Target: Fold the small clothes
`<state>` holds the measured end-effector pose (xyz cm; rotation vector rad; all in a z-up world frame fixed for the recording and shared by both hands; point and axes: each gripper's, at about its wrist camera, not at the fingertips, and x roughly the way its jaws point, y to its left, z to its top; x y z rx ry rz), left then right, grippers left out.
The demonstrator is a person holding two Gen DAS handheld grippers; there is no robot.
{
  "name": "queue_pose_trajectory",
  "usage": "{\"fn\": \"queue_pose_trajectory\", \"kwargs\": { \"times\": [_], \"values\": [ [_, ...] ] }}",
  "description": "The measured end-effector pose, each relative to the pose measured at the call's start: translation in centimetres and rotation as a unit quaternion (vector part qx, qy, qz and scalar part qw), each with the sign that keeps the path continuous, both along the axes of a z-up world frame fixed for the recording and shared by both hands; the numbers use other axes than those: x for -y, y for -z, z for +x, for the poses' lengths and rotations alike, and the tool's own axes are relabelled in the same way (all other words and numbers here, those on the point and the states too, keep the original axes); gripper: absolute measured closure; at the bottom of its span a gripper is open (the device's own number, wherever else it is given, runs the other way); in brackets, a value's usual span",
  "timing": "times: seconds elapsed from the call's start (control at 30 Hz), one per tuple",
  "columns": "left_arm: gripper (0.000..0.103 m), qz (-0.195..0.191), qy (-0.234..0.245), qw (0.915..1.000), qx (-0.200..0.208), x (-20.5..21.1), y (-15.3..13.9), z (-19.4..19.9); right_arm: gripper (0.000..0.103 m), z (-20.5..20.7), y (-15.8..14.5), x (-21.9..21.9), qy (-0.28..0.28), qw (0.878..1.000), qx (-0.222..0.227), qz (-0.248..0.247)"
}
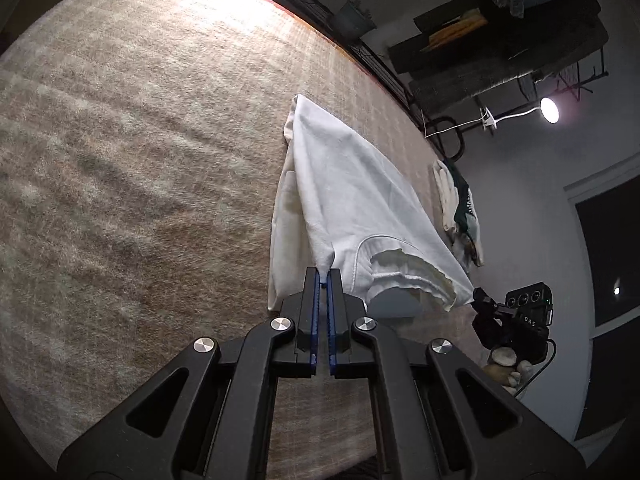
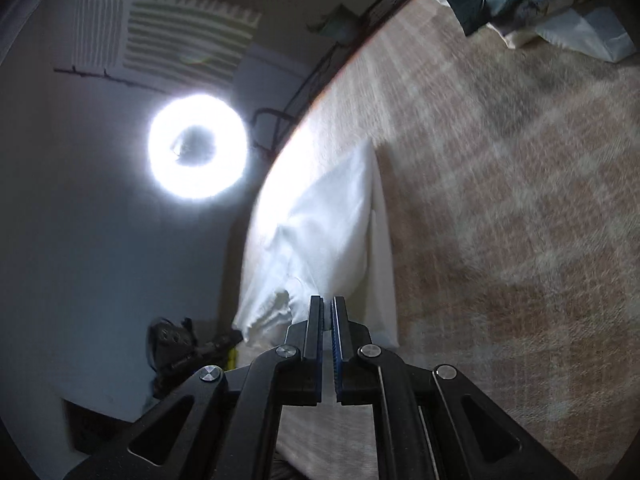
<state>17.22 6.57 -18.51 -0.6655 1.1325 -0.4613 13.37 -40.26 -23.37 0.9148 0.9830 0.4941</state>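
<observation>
A white garment (image 1: 344, 200) lies partly lifted over a beige plaid blanket (image 1: 140, 160). My left gripper (image 1: 324, 274) is shut on one near corner of the white garment, which rises into a tent toward the blue-lined fingers (image 1: 316, 300). In the left wrist view the other gripper (image 1: 486, 300) holds the opposite near corner at the right. In the right wrist view my right gripper (image 2: 328, 300) is shut on the white garment (image 2: 320, 232), whose ruffled hem hangs left of the jaws. The far end of the cloth rests on the blanket (image 2: 500, 200).
Folded clothes, white and dark green (image 1: 460, 208), sit at the blanket's far right edge; the same pile of clothes (image 2: 520, 4) shows at top right. A ring lamp (image 2: 198, 146) glares at the left, a small lamp (image 1: 550, 110) at the right. A dark rack (image 1: 500, 32) stands behind.
</observation>
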Motion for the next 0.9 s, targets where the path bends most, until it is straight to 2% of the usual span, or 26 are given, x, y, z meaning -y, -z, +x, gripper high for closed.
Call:
{"fn": "queue_pose_trajectory", "kwargs": {
  "times": [0.07,0.17,0.33,0.43,0.47,0.53,0.57,0.63,0.77,0.9],
  "values": [
    [0.102,0.031,0.007,0.9995,-0.005,0.3,0.6,-0.1,0.102,0.0,-0.4,-0.1,-0.004,1.000,0.008,-0.010],
    [0.102,0.091,0.019,0.9955,-0.018,0.9,1.9,-0.4,0.102,0.2,0.5,-1.3,-0.031,0.997,-0.005,-0.064],
    [0.102,0.188,0.049,0.9810,0.002,2.1,1.4,-0.9,0.101,0.1,1.7,-3.2,-0.068,0.984,-0.020,-0.163],
    [0.102,0.230,0.071,0.9703,0.024,2.6,0.2,-1.8,0.095,0.4,0.8,-3.9,-0.079,0.969,-0.008,-0.233],
    [0.102,0.243,0.070,0.9668,0.037,2.7,-0.5,-2.1,0.085,0.3,0.0,-3.9,-0.082,0.964,0.006,-0.251],
    [0.102,0.255,0.067,0.9618,0.074,3.3,-2.4,-2.3,0.076,0.8,-2.1,-4.3,-0.081,0.956,0.052,-0.278],
    [0.102,0.264,0.067,0.9573,0.096,4.0,-3.4,-2.0,0.076,1.2,-3.0,-4.6,-0.086,0.954,0.074,-0.277],
    [0.102,0.267,0.068,0.9536,0.121,5.5,-4.6,-0.9,0.076,2.6,-4.3,-5.5,-0.095,0.951,0.101,-0.275],
    [0.102,0.241,0.054,0.9587,0.141,8.6,-5.3,3.6,0.079,6.3,-5.3,-9.8,-0.116,0.939,0.136,-0.295],
    [0.102,0.234,0.046,0.9608,0.142,10.9,-4.1,7.8,0.079,9.7,-4.9,-13.1,-0.141,0.931,0.146,-0.302]
  ]
}}
